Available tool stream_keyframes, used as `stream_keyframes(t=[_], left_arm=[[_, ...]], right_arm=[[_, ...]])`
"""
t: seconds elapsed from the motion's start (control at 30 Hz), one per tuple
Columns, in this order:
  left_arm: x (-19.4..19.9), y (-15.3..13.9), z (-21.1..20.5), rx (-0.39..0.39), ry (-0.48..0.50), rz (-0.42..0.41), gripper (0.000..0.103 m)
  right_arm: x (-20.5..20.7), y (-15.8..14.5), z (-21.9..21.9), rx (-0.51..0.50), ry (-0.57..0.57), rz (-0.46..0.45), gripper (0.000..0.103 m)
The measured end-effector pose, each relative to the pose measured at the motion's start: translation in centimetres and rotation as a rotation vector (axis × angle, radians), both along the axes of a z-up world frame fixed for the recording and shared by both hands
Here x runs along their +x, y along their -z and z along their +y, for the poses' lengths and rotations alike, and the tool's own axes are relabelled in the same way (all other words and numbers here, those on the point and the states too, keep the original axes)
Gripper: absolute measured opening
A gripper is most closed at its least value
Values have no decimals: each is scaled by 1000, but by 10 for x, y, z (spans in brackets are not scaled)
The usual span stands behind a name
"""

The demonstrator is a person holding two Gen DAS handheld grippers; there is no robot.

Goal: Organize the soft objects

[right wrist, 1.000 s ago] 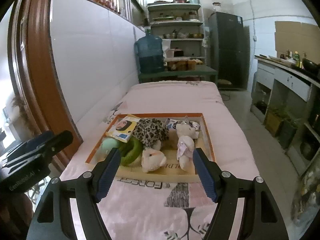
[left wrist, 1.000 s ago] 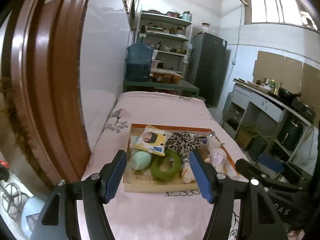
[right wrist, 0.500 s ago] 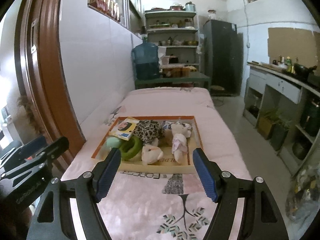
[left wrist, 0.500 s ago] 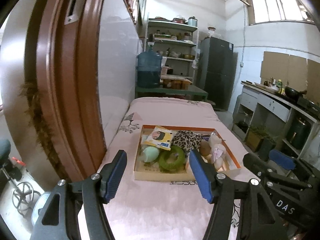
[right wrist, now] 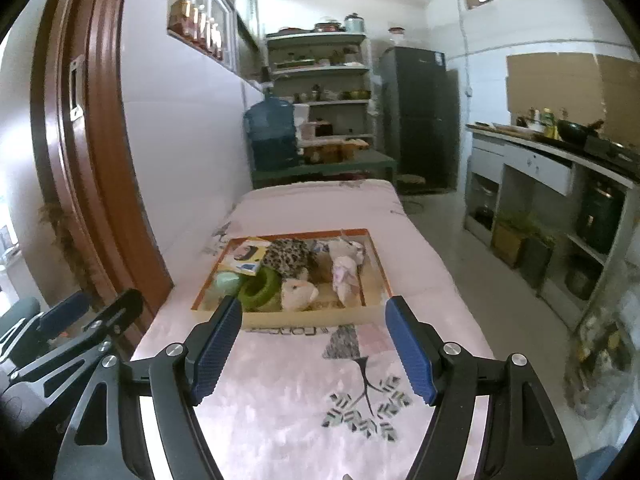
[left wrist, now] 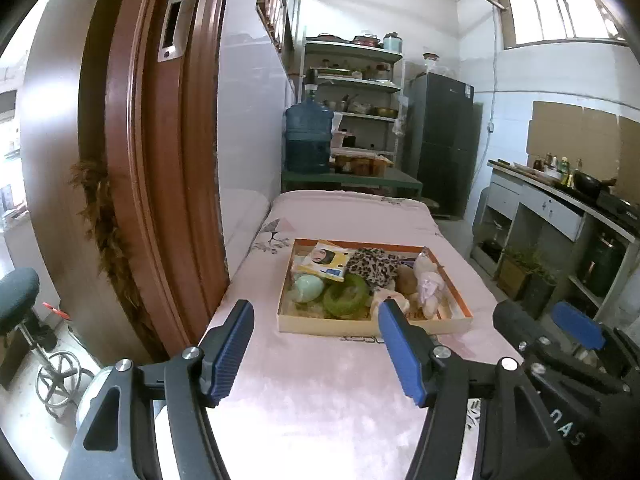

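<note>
Soft toys (right wrist: pixel 300 294) packed in tray (right wrist: pixel 308 316) on bed; L gripper (left wrist: pixel 316 344) & R gripper (right wrist: pixel 314 340) both wide open, empty, well short of tray.

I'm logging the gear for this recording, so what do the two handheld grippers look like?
Both match: the left gripper and right gripper have black frames with triangular cut-outs, silver bolts, and two fingers faced with ribbed blue pads. The right gripper's side carries white lettering. No hands or sleeves show.
</note>
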State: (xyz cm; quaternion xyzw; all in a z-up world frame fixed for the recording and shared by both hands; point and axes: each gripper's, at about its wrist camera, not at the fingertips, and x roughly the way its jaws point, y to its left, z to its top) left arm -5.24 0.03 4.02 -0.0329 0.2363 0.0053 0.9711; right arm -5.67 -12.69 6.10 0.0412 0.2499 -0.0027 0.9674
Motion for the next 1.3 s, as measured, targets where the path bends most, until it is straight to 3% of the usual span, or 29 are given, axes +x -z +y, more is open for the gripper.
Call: stream_keyframes(t=[0.33, 1.3], left_arm=[[-7, 0, -2, 66, -61, -5, 65], [5, 12, 2, 53, -57, 37, 65]], right_arm=[[-3, 2, 1, -39, 62, 2, 76], [12, 13, 9, -61, 33, 31, 76]])
